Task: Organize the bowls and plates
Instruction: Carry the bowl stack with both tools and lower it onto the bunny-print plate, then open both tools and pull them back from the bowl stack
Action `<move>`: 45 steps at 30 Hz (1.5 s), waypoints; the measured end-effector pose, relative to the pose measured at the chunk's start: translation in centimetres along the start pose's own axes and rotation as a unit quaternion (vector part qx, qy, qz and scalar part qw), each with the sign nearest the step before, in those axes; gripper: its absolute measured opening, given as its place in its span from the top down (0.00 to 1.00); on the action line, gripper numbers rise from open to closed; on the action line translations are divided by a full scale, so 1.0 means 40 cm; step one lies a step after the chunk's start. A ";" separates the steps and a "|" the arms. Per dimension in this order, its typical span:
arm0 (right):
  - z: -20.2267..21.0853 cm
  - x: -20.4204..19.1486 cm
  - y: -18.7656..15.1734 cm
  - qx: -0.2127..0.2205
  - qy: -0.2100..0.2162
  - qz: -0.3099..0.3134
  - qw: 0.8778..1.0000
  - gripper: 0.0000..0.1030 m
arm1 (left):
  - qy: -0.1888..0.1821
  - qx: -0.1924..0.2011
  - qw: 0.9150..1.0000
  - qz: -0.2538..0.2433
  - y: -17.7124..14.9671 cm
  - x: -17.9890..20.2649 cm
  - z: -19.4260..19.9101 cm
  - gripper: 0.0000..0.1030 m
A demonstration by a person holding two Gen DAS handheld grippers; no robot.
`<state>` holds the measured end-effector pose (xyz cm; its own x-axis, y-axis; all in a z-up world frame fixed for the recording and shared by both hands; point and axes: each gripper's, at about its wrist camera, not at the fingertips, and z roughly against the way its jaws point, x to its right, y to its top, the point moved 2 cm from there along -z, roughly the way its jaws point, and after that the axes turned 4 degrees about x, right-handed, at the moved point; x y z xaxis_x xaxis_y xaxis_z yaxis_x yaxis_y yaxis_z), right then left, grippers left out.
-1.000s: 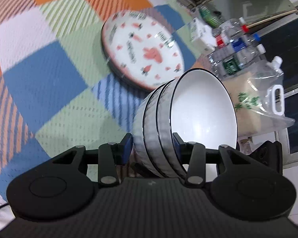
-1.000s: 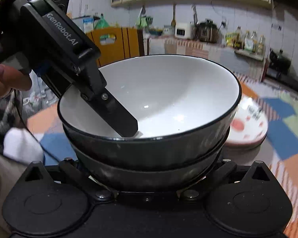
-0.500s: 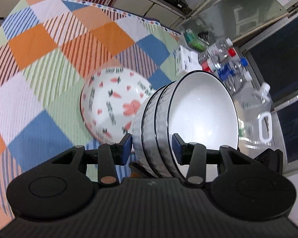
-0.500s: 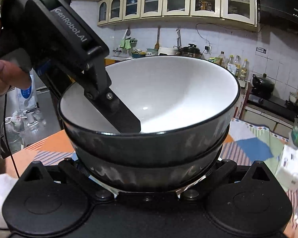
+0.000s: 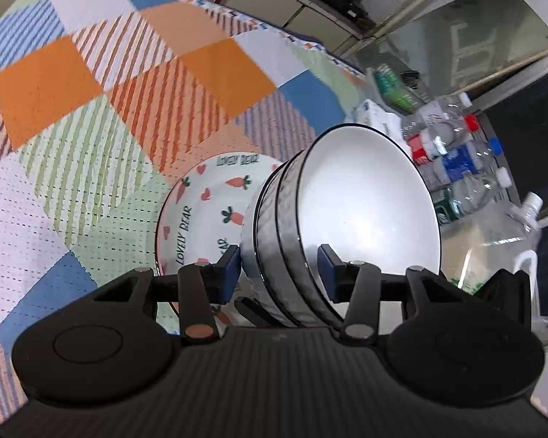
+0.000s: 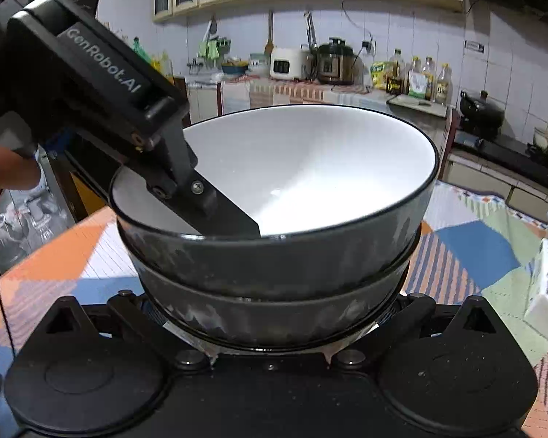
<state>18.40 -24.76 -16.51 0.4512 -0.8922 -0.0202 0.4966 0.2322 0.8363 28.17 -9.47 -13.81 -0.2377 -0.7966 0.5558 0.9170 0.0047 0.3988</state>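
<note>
The stacked bowls (image 6: 274,255), grey outside and white inside, fill the frame centre above the checked worktop (image 6: 475,252). The left claw (image 6: 233,224) grips the top bowl's near-left rim, one finger (image 6: 223,211) lying inside. The right claw's fingertips are hidden beneath the stack.

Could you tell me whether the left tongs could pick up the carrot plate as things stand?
Probably not. The left tongs are shut on the wall of the bowl stack, one finger inside the top bowl and one outside. The plate lies uncovered on the cloth just behind, but the bowls must be put down first.
</note>
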 end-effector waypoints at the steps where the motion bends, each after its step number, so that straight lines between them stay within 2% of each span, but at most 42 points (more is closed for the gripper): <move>1: -0.013 0.002 -0.009 -0.004 0.000 0.000 1.000 0.00 | 0.002 0.000 1.000 -0.002 -0.001 -0.007 -0.012 0.57; 12: -0.080 0.026 -0.050 -0.033 -0.005 -0.022 0.999 0.00 | 0.005 -0.016 1.000 0.006 -0.009 -0.065 -0.102 0.57; 25: -0.108 0.044 -0.040 -0.072 -0.006 -0.030 0.997 0.01 | 0.010 0.002 1.000 -0.014 -0.032 -0.056 -0.110 0.57; 28: -0.111 0.039 -0.040 -0.087 -0.009 -0.020 0.996 0.01 | 0.014 0.007 1.000 -0.014 -0.039 -0.057 -0.109 0.51; 29: -0.108 0.038 -0.042 -0.089 -0.011 -0.019 0.996 0.01 | 0.020 0.012 1.000 -0.017 -0.043 -0.058 -0.109 0.47; 32: -0.088 0.034 -0.053 -0.089 -0.018 -0.040 0.995 0.01 | 0.029 0.027 0.999 -0.021 -0.056 -0.058 -0.100 0.46; 35: -0.061 0.014 -0.068 -0.097 -0.032 -0.047 0.994 0.01 | 0.054 0.051 0.996 -0.039 -0.069 -0.041 -0.084 0.46; 38: -0.024 -0.006 -0.071 -0.086 -0.042 -0.038 0.995 0.01 | 0.060 0.062 0.995 -0.040 -0.078 -0.029 -0.065 0.41; 41: 0.016 -0.021 -0.067 -0.072 -0.046 -0.036 0.996 0.01 | 0.063 0.070 0.995 -0.024 -0.081 -0.024 -0.037 0.41; 45: 0.065 -0.028 -0.061 -0.066 -0.060 -0.045 0.995 0.01 | 0.081 0.094 0.991 -0.046 -0.093 0.004 0.023 0.39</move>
<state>14.78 -25.34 -17.10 0.3136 -0.9494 -0.0193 0.6273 0.1918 0.7548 24.45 -9.05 -14.54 -0.2491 -0.8853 0.3928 0.8138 0.0285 0.5804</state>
